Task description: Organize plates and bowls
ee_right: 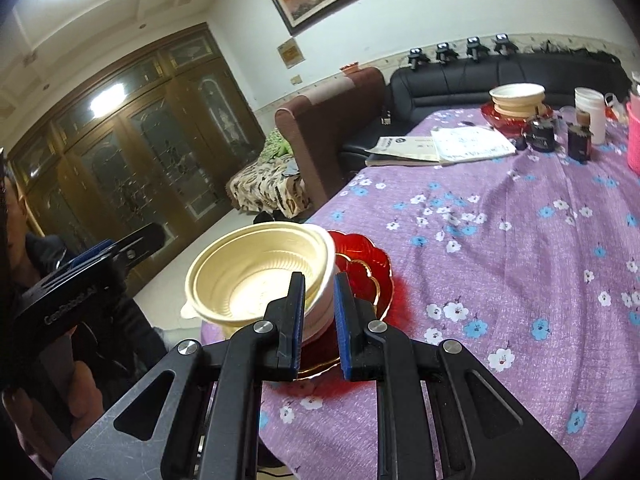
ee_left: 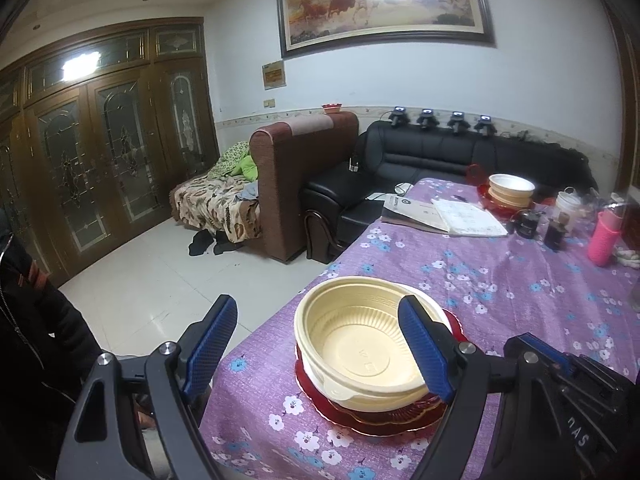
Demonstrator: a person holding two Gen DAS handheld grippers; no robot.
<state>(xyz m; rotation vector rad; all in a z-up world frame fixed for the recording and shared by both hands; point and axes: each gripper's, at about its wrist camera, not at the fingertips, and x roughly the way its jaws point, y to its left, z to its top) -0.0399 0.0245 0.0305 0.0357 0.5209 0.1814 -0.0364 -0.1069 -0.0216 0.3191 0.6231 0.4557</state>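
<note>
A cream plastic bowl [ee_left: 360, 344] is nested on another cream bowl, on a stack of red plates [ee_left: 384, 420] at the near table corner. My left gripper [ee_left: 320, 344] is open, its fingers wide apart, the right finger over the bowl's rim. In the right wrist view my right gripper [ee_right: 320, 320] is shut on the near rim of the cream bowls [ee_right: 260, 276], which sit tilted over the red plates [ee_right: 364, 264]. A second stack of cream bowls [ee_left: 511, 190] on a red plate stands at the far end of the table; it also shows in the right wrist view [ee_right: 518, 100].
The table has a purple flowered cloth [ee_left: 480, 280]. Papers [ee_left: 444, 212], dark jars [ee_left: 556, 232], a white cup [ee_right: 590, 114] and a pink container [ee_left: 604, 240] stand at the far side. Sofas [ee_left: 420, 160] and a tiled floor lie to the left.
</note>
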